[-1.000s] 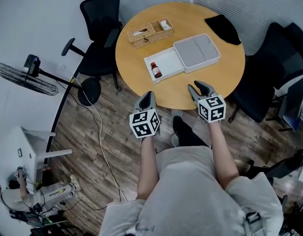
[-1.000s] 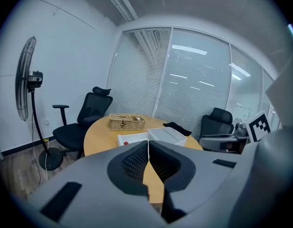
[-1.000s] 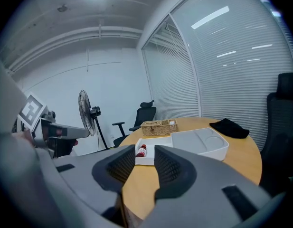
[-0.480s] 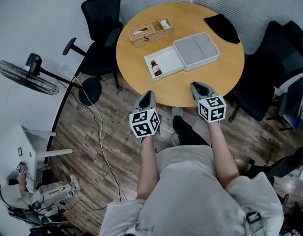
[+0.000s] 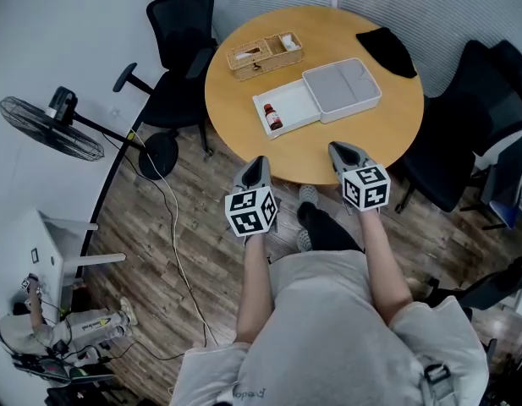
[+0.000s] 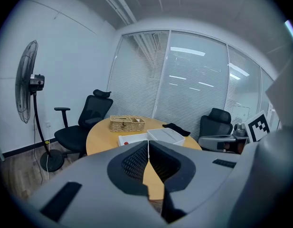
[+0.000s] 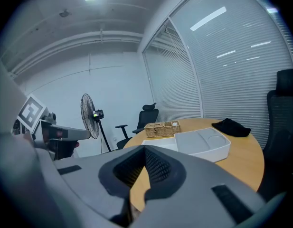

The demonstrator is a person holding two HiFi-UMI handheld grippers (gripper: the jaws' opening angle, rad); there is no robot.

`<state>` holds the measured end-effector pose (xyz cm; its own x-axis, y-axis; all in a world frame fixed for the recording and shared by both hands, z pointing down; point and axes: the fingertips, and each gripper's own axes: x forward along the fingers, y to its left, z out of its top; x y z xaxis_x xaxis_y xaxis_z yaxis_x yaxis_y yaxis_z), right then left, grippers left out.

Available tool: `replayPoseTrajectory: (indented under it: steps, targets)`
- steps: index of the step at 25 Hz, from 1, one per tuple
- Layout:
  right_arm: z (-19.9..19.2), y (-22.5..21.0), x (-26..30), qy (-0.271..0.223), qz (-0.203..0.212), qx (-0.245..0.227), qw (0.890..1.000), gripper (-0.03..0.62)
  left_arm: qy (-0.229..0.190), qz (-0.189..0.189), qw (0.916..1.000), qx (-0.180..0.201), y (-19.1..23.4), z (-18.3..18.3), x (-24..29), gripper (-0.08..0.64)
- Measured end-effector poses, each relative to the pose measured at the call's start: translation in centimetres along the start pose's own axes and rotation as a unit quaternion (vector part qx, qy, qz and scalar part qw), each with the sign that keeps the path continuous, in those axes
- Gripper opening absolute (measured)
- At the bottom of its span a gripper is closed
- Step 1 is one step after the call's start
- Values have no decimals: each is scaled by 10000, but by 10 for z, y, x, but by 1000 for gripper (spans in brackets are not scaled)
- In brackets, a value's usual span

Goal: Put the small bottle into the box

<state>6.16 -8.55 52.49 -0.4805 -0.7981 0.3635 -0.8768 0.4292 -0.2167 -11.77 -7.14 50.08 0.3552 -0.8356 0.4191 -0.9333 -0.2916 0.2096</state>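
Small bottle [image 5: 275,122] lies in white box [image 5: 299,108] w/ grey lid [image 5: 341,90] touching.

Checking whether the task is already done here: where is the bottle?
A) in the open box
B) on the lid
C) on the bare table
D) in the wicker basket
A: in the head view the bottle lies on its side inside the white box, against its left end.
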Motion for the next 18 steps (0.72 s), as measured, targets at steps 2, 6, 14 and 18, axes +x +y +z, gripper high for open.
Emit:
replayPoseTrajectory:
  steps: [2, 6, 14, 18]
  targets:
    - [1, 2, 0, -2, 14, -19, 10000, 18, -13, -1, 10000, -7, -1, 2, 0, 29]
    - [0, 1, -3, 7, -11, -21, 10000, 18, 5, -14, 10000, -23, -3, -1, 0, 29]
    - [-6, 1, -6, 15, -32, 18, 10000, 18, -21, -17, 10000, -35, -3, -1, -2, 29]
    - [-1, -1, -4, -33, -46, 36, 10000, 18, -24, -15, 10000, -33, -2, 2, 2, 29]
